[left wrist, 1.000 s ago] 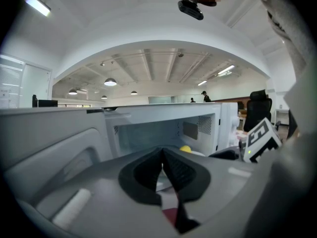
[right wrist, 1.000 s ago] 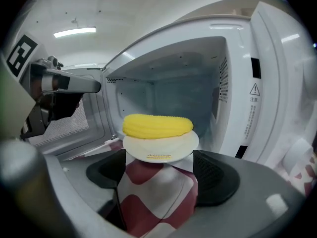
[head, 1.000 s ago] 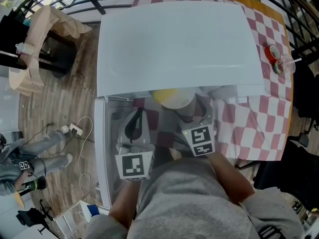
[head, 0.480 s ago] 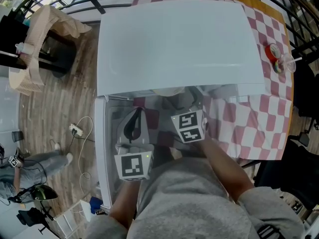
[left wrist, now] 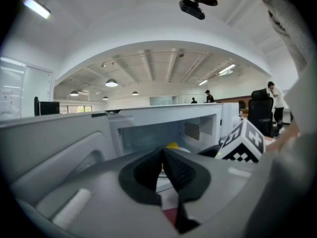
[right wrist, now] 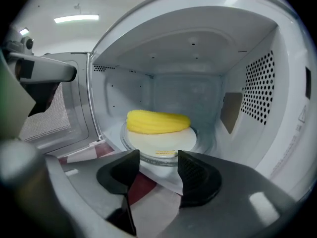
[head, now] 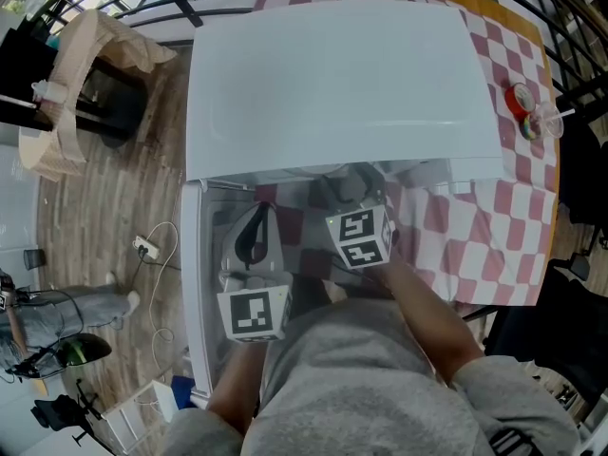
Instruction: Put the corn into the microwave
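Observation:
A yellow corn cob [right wrist: 157, 121] lies on a white plate [right wrist: 163, 140] on the glass turntable inside the white microwave [head: 342, 84]. Its door [head: 194, 283] hangs open to the left. My right gripper [right wrist: 157, 158] is at the microwave's mouth, just short of the plate. Its jaws are closing with nothing between them. My left gripper [left wrist: 162, 153] is held beside it, in front of the open door, with its jaws shut and empty. Past its tips a bit of the corn [left wrist: 171, 145] shows. In the head view the microwave's top hides the corn.
The microwave stands on a red-and-white checked cloth [head: 475, 245]. A red-lidded item [head: 521, 103] lies at the table's right edge. The door's mesh window [right wrist: 42, 120] is close on my right gripper's left. Wooden floor [head: 123, 198] lies to the left.
The plate with the corn has gone out of the head view under the microwave's top. My right gripper has moved forward and left toward the opening. The left gripper has stayed put.

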Available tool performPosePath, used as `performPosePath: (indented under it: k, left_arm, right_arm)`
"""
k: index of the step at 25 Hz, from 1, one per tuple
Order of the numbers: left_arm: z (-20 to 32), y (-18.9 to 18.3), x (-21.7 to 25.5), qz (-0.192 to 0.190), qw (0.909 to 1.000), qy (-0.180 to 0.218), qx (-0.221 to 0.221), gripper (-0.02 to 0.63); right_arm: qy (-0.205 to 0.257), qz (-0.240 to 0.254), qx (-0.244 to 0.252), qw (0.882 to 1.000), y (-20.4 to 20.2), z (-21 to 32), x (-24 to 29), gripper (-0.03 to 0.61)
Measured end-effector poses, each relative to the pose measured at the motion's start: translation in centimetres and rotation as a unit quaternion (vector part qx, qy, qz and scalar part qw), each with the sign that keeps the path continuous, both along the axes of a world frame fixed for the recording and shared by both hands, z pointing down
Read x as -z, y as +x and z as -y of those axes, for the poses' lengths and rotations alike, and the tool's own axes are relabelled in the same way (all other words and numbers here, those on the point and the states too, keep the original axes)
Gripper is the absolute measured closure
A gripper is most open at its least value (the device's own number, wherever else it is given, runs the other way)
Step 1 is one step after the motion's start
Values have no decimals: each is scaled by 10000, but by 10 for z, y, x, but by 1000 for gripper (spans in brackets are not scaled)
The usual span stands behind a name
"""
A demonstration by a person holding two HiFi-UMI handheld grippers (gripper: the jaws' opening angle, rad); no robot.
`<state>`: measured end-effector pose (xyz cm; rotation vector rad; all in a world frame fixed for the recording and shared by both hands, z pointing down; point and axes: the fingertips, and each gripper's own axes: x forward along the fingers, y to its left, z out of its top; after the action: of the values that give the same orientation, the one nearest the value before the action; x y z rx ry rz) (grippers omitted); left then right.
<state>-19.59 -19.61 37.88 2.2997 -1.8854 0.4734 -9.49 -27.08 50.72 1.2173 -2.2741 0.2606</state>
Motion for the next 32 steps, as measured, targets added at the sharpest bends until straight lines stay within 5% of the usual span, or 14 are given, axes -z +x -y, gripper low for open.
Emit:
performPosePath:
  k: [3, 6, 19, 27, 32]
  left_arm:
    - [-2, 2, 3, 71, 9999, 90, 4, 603]
    - [-6, 6, 7, 76, 9999, 109, 50, 603]
    - [-39, 14, 13, 137, 9991, 275, 277, 603]
    - [-53, 20, 26, -107, 9988, 446, 192, 603]
    - [-77, 30, 31, -264, 9982, 536, 67, 603]
  right_arm:
    - [49, 8, 167, 9998, -2, -3, 1, 392]
    - [144, 68, 190, 9997, -1, -2, 4, 578]
    - [590, 1276, 1392, 9802, 23, -43, 85, 580]
    - [797, 1798, 1103, 9742, 85, -78, 155, 578]
    - [1186, 1341, 1011, 9786, 108, -104, 175, 578]
